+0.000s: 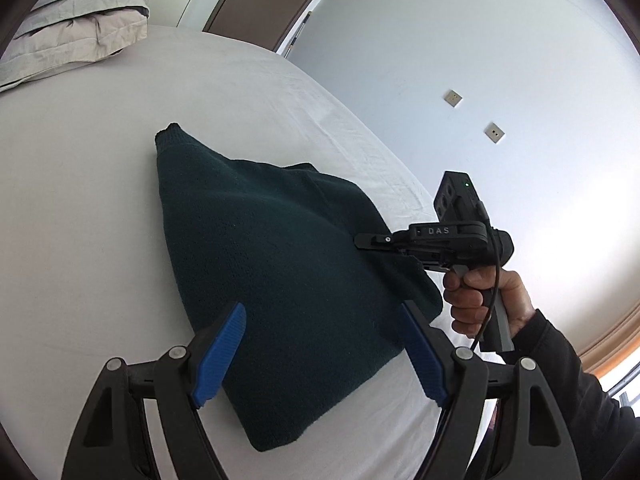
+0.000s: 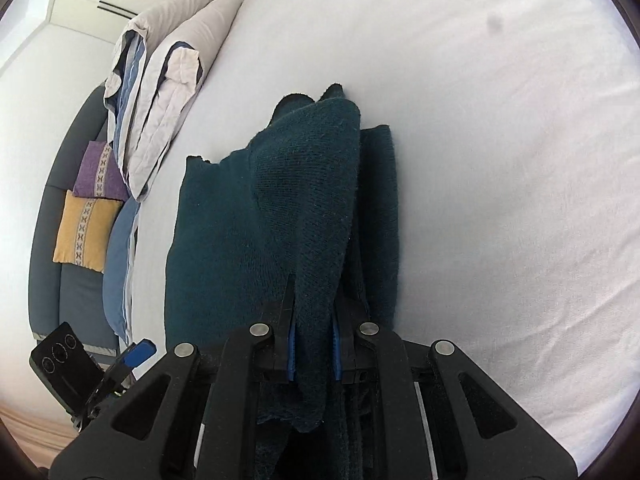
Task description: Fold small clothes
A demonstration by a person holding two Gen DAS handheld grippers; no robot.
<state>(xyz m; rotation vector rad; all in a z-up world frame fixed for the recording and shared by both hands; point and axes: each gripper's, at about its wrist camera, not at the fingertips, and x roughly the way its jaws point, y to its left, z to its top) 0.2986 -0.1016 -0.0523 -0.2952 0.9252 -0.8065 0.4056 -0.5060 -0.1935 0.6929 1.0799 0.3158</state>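
Observation:
A dark green knitted garment [image 1: 272, 264] lies partly folded on the white bed [image 1: 80, 184]. My left gripper [image 1: 320, 356] is open, its blue pads [image 1: 220, 356] on either side of the garment's near edge, holding nothing. My right gripper [image 2: 314, 344] is shut on a bunched fold of the garment [image 2: 312, 216] and lifts it above the flat part. In the left wrist view the right gripper [image 1: 372, 240] reaches in from the right at the garment's right edge.
A folded grey and blue duvet [image 2: 160, 92] lies at the bed's far end, also in the left wrist view [image 1: 76, 20]. A dark sofa with purple and yellow cushions [image 2: 86, 232] stands beside the bed. White wall [image 1: 480, 80] lies beyond the bed's right edge.

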